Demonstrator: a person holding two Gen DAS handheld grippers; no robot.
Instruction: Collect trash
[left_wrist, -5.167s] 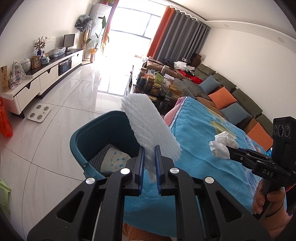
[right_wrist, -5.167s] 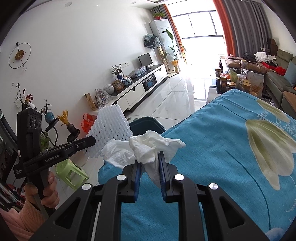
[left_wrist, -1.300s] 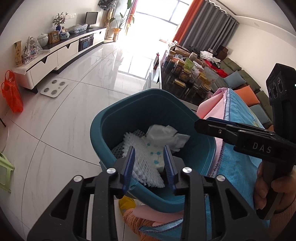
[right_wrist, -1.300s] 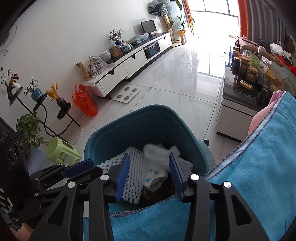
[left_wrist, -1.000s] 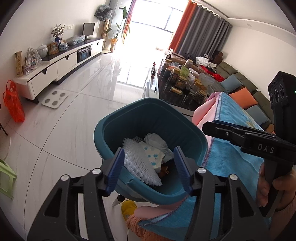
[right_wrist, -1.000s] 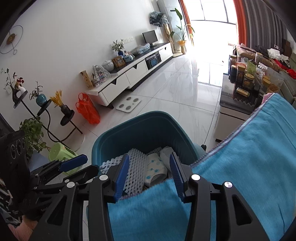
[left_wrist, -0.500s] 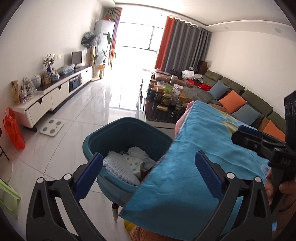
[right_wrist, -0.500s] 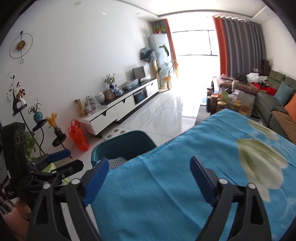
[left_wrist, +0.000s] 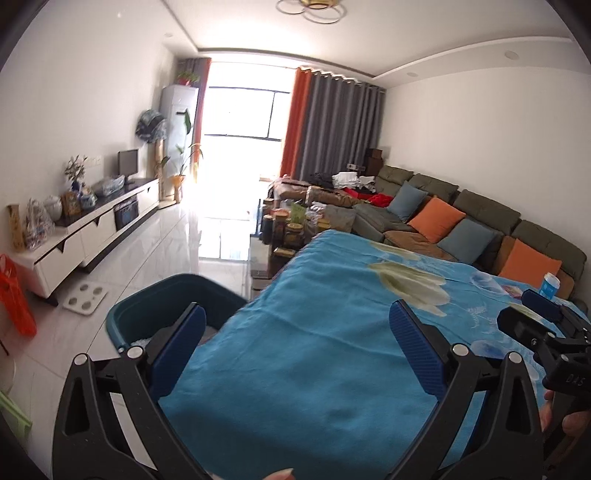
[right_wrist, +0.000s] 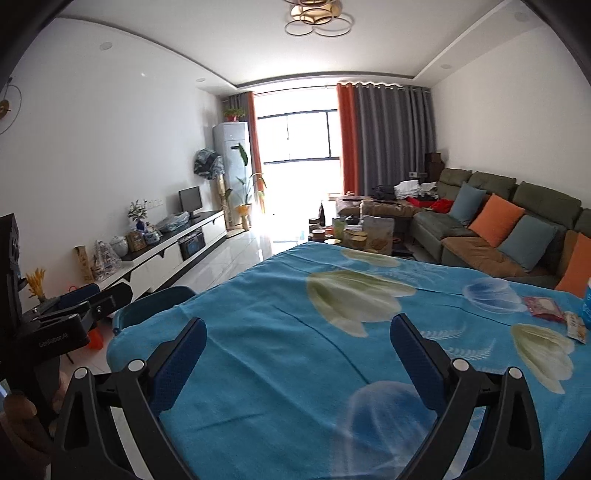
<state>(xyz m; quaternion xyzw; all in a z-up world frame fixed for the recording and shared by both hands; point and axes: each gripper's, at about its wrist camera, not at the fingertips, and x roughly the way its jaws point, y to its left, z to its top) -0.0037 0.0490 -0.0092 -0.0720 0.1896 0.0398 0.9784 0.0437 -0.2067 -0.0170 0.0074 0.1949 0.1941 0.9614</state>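
We find both tools empty. The left gripper (left_wrist: 295, 334) has its fingers (left_wrist: 413, 347) spread fully apart with nothing between them. The right gripper (right_wrist: 298, 350) is finishing its opening, and nothing sits between its fingers (right_wrist: 415, 360) either.

A second ago both pairs of fingers hung over the teal bin (left_wrist: 155, 314), half closed, above a white foam net and crumpled tissue already lying inside. Now both views look across the blue cloth (right_wrist: 295, 332) covering the bench, and the bin has slipped to the lower left of each frame, partly hidden behind the cloth edge. We judge that one deposit is complete and that the hands are turning toward the next pickup.

In the left wrist view only a sliver of pale material shows inside the bin, just behind the left finger pad; we cannot identify it from this frame alone.

The remaining trash lies at the far right edge of the right wrist view: a red-and-white wrapper (right_wrist: 543, 306) flat on the cloth, with a smaller pale packet (right_wrist: 576, 328) just beside it. Both look thin and light. A blue-and-white container (left_wrist: 550, 284) stands close by; whether it counts as trash we cannot tell.
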